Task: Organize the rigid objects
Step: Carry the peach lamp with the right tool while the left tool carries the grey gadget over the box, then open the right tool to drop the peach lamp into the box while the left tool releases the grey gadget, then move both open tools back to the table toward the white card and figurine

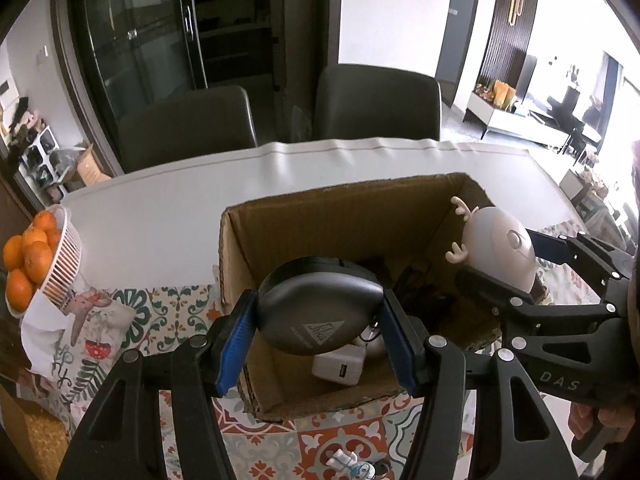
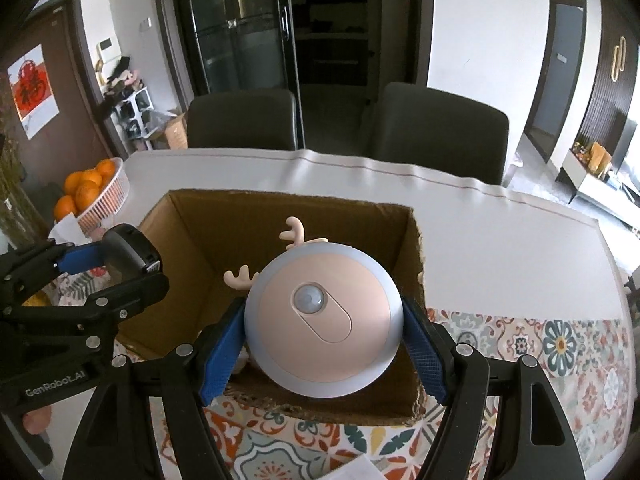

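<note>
Both tongs tilted down over the cardboard box [image 1: 240,248]: left tongs [image 1: 318,330] clamping a black case [image 1: 316,316], right tongs [image 2: 324,340] gripping an antlered lamp [image 2: 322,320].

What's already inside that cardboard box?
In the cardboard box lie a white charger and some dark tangled items. The black round case held above hides much of the floor.
</note>
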Available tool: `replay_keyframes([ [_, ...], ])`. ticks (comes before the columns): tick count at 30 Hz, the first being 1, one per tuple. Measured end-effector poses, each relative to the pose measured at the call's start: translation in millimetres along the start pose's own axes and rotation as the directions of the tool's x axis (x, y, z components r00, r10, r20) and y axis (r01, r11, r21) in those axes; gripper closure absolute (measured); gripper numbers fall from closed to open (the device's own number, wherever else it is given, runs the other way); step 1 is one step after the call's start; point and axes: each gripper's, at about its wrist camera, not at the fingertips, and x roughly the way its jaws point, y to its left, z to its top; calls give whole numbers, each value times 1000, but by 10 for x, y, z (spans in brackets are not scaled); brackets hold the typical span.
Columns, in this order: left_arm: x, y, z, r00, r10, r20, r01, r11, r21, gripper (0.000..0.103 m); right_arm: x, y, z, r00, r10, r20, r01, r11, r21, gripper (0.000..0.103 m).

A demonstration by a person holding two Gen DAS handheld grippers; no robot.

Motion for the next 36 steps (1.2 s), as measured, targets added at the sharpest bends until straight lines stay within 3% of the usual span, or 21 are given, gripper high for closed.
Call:
replay_keyframes([
  [4,-37,-26,2,999,40,18,-41,999,7,30,49,-25,-9,1000,-2,-14,2,1000,3,28],
  [7,-92,-7,-13,996,84,27,-84,996,-4,27,54,-27,-1,1000,-2,-17,2,1000,11,28],
  [9,-129,17,-20,990,140,30,-139,990,-21,18,53,-15,-2,1000,-1,-19,2,1000,10,28],
  [11,-188,40,-27,985,164,45,-163,986,-31,16,56,-1,12,1000,-1,-18,1,1000,12,28],
  [14,-279,68,-38,978,198,59,-196,980,-40,12,11,17,27,1000,-28,-4,28,1000,9,15],
  [27,-664,-102,-261,955,257,146,-253,966,-46,5,-515,34,-208,992,-99,74,99,995,7,15],
  [36,-806,-195,-494,953,261,151,-254,965,-65,2,-732,33,-452,988,-121,91,121,993,2,10],
])
